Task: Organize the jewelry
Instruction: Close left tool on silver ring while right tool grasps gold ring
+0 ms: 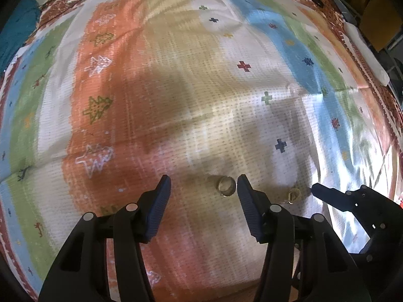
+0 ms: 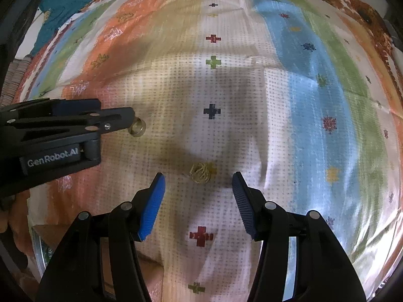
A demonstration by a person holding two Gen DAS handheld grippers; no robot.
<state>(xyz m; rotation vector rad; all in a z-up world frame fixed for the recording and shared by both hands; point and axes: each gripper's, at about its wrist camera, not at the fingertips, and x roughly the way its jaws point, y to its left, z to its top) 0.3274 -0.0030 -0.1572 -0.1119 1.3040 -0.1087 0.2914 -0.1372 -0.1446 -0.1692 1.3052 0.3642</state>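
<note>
Both cameras looked steeply down along their own fingers, close over the striped cloth (image 1: 156, 80). Each view caught the other gripper at its edge, and both shared the gold band (image 1: 226, 185) and the wire ring (image 2: 200, 173).

A home setting is indicated, probably a bedroom. A soft, creased printed cloth (image 1: 176, 80) in orange, green, blue and white stripes with small crosses and trees is spread over a padded surface. A teal fabric item (image 2: 63, 7) is seen crumpled at the far edge.
</note>
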